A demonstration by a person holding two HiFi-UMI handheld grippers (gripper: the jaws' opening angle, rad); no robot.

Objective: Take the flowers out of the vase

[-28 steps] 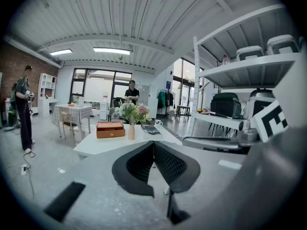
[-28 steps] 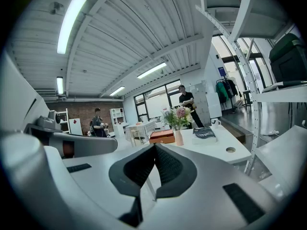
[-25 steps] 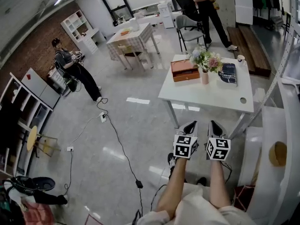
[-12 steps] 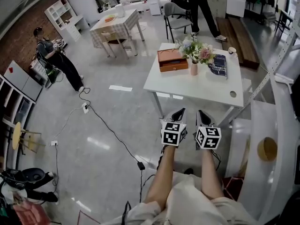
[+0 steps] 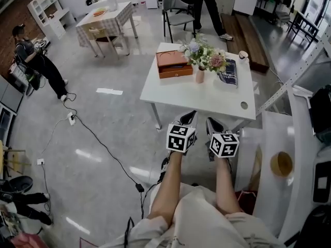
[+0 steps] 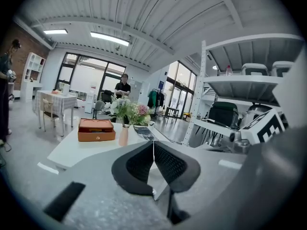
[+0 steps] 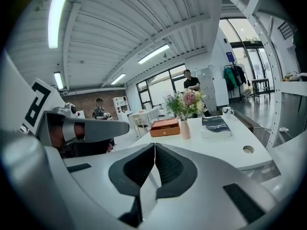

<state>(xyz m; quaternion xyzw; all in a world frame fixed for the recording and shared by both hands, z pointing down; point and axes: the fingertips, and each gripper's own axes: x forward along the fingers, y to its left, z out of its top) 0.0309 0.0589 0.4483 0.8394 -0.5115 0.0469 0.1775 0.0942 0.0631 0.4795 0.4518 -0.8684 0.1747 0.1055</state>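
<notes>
A bunch of pink, white and blue flowers (image 5: 204, 56) stands in a small pink vase (image 5: 199, 76) on the white table (image 5: 181, 94). The flowers (image 6: 127, 110) and vase (image 6: 124, 136) show far ahead in the left gripper view, as do the flowers (image 7: 184, 103) and vase (image 7: 185, 129) in the right gripper view. My left gripper (image 5: 190, 119) and right gripper (image 5: 213, 124) are held side by side just short of the table's near edge. Both are shut with nothing between their jaws.
An orange box (image 5: 174, 64), a dark book (image 5: 228, 71) and a white mug (image 5: 243, 55) share the table. A grey chair (image 5: 176, 12) and a standing person (image 5: 204, 4) are behind it. White shelving (image 5: 289, 138) runs along the right. A cable (image 5: 98, 143) crosses the floor.
Both grippers have moved forward toward the table together. The table with the flowers has come nearer and lower in the head view. Both stay shut.
</notes>
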